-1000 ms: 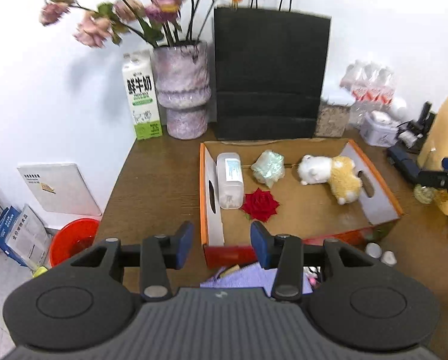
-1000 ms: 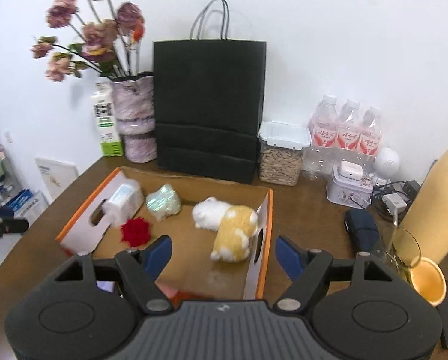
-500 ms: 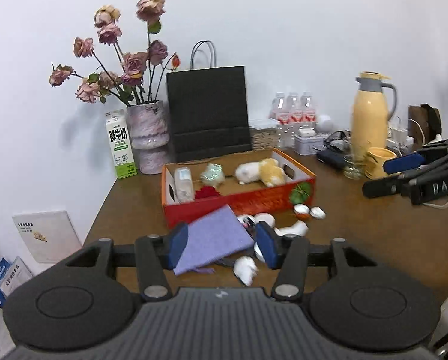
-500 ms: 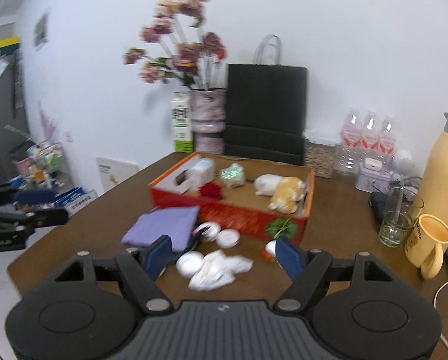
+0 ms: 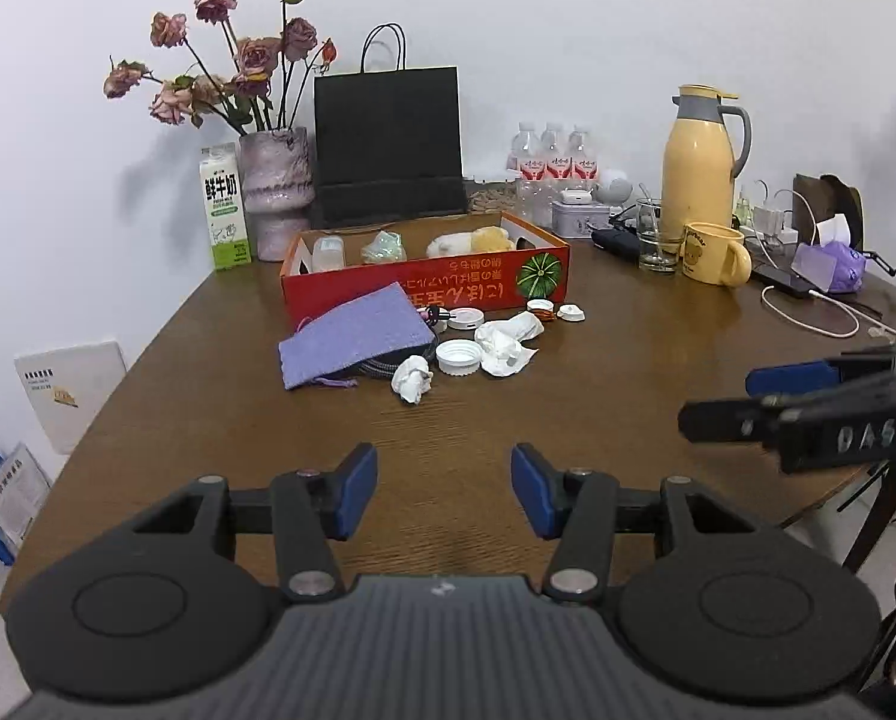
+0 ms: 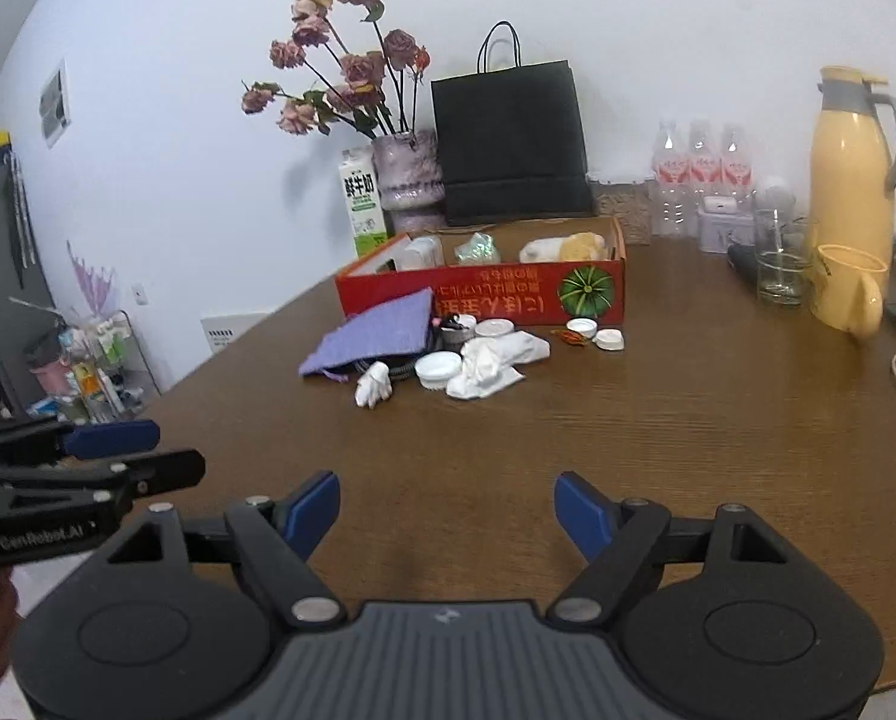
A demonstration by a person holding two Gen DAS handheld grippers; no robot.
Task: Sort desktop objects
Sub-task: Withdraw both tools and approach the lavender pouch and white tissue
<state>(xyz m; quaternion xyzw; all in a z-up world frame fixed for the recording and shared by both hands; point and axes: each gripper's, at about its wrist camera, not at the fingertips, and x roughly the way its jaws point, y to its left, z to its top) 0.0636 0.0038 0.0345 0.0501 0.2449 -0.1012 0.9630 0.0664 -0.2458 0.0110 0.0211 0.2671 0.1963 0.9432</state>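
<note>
- Near the front edge of the worktop [image 5: 568, 420], both grippers are hovering over bare wood, well apart from the clutter, which is probably giving the person a full look before choosing a piece.
- Left gripper [image 5: 445, 492]: its jaws are standing spread with nothing between them; they have just been opening, a sign that a pick is being prepared.
- Right gripper [image 6: 448, 516]: its jaws are standing wider still, also empty, pointing toward the loose pile.
- Loose things are lying just in front of the red box [image 5: 424, 282]: a purple pouch [image 5: 355, 333] leaning against its front wall, crumpled tissues [image 5: 505, 342], a white lid [image 5: 459, 357] and smaller caps, all waiting to be sorted.
- Inside the box, a plush toy [image 5: 472, 240], a small bottle and a wrapped item are already sitting, so it is seemingly serving as the collecting bin.
- Something dark and corded is peeking from under the pouch; what it is I cannot tell.
</note>
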